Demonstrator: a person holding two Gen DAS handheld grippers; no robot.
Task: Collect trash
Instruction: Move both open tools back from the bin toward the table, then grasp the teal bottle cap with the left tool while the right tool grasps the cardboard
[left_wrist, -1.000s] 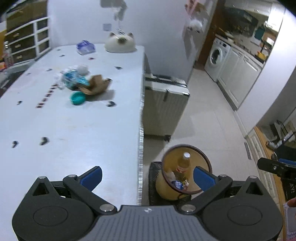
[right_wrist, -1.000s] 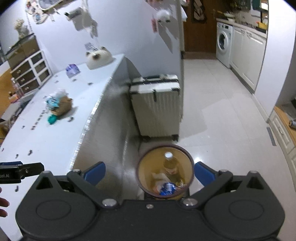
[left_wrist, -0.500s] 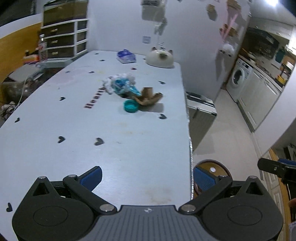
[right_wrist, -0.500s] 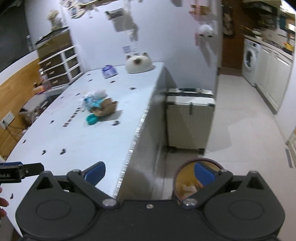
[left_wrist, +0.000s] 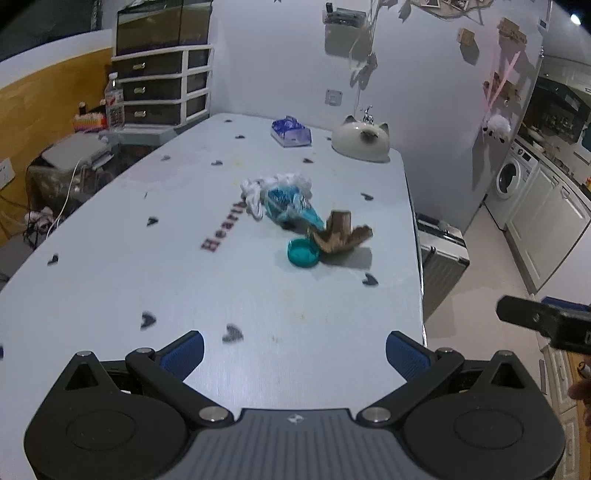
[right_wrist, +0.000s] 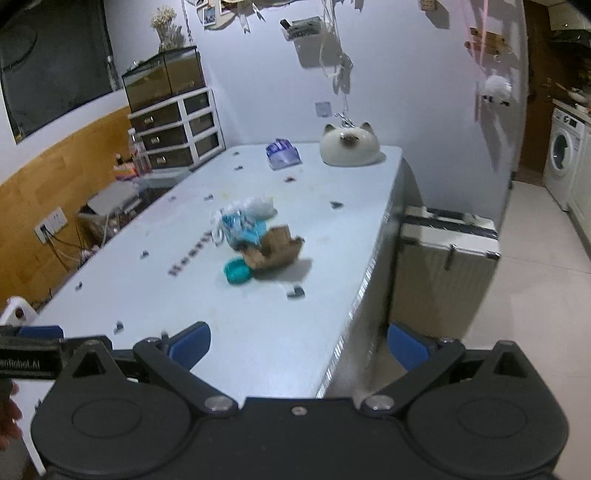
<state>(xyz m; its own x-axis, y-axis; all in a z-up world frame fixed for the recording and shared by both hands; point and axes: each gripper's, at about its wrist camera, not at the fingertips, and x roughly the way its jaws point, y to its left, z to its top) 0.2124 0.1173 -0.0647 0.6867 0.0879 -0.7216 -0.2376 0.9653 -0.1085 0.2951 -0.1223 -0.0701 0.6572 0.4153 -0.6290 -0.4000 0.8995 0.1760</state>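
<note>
Trash pile mid-frame on table (left_wrist: 110, 258): crumpled plastic bag (left_wrist: 284, 197), white and teal; torn brown cardboard (left_wrist: 341, 236) touching it; round teal lid (left_wrist: 303, 253) just beside. Left gripper (left_wrist: 294, 349) spread wide, empty, bottom of frame. Right gripper (right_wrist: 298, 341) likewise.

The table (left_wrist: 110, 280) bears "Heart"; the left hand-held gripper (right_wrist: 26, 363) reads "Robot.AI".

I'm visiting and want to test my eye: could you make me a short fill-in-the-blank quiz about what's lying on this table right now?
1. The round lid beside the torn cardboard is ____ in colour.
2. The white ornament at the table's far end is shaped like a ____ head.
3. Both the left gripper and right gripper are ____.

Missing words: teal; cat's; open
</note>
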